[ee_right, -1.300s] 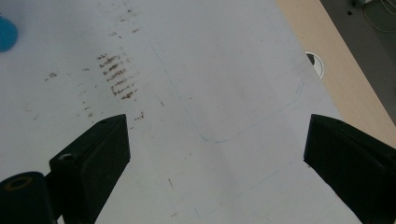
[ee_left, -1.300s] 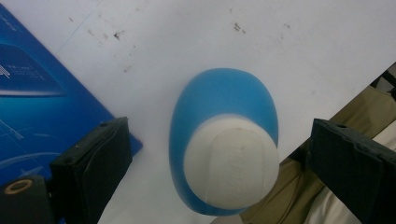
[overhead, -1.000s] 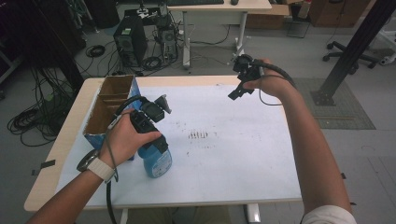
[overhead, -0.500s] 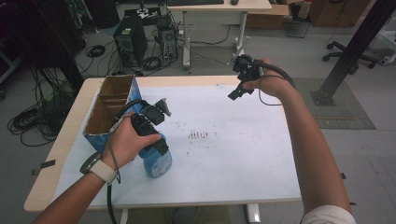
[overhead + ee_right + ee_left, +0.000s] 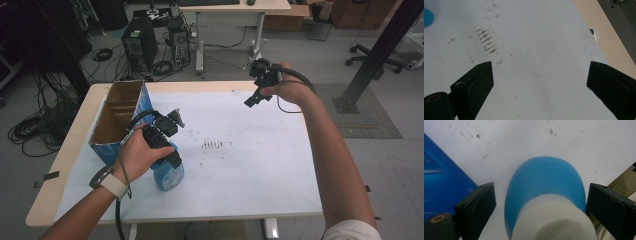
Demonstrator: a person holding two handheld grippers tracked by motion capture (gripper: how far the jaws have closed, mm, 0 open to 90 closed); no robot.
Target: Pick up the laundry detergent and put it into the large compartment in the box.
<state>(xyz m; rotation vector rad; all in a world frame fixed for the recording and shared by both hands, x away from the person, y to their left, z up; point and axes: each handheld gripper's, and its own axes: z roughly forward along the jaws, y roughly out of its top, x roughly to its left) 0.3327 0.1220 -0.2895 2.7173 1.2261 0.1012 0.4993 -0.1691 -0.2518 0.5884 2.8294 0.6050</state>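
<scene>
A blue bottle (image 5: 169,175) with a white cap (image 5: 554,220) stands on the white sheet near the table's front left. My left gripper (image 5: 170,159) points down over it, and the bottle's neck (image 5: 544,182) sits between the jaws. The jaws have just been closing: the right pad (image 5: 609,207) is at the bottle's side, while a gap remains at the left pad (image 5: 477,205). My right gripper (image 5: 254,97) hangs open above the sheet's far right part, its jaws (image 5: 539,82) wide apart with nothing between them.
An open blue cardboard box (image 5: 117,120) stands just left of the bottle, its blue wall (image 5: 441,177) close to my left jaw. Dark smudges (image 5: 212,145) mark the sheet's middle. A cable hole (image 5: 594,33) sits in the wooden table edge at the right.
</scene>
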